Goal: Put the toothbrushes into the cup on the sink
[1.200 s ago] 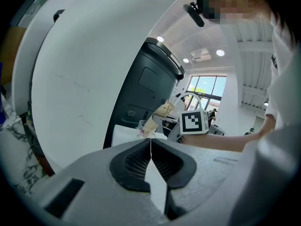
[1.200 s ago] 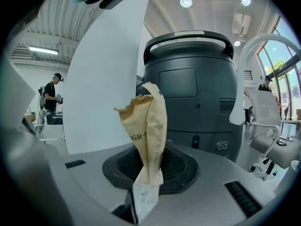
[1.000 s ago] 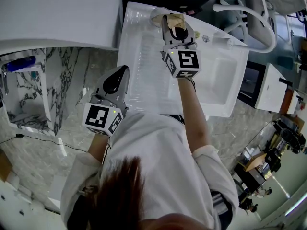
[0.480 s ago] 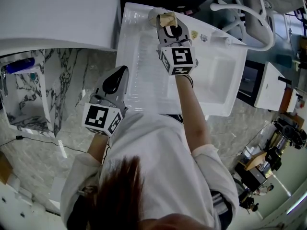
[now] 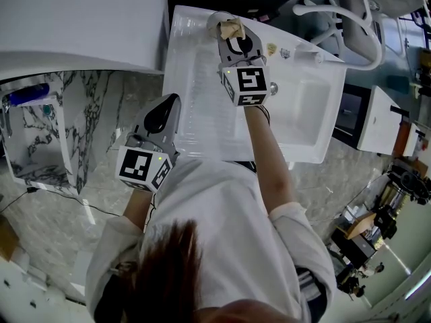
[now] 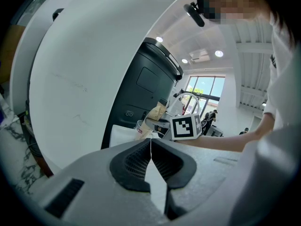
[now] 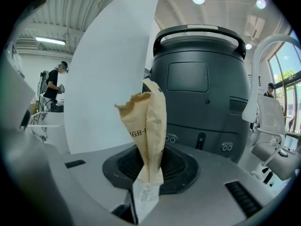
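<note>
One toothbrush packet [image 7: 149,121], of creased tan paper with a ragged top and a clear lower end, is gripped by the right gripper [image 5: 233,36]; its ribbed black fingers [image 7: 177,166] are closed narrowly on the packet's lower end. One round white cup [image 5: 215,21] is seen at the far left corner of the one white, rectangular sink [image 5: 202,93]. The packet is held at the cup's rim; whether it is inside cannot be told. The left gripper [image 5: 174,99] is held at the sink's left edge, beside the marbled counter [image 5: 108,106], its fingers pressed together with nothing between them.
</note>
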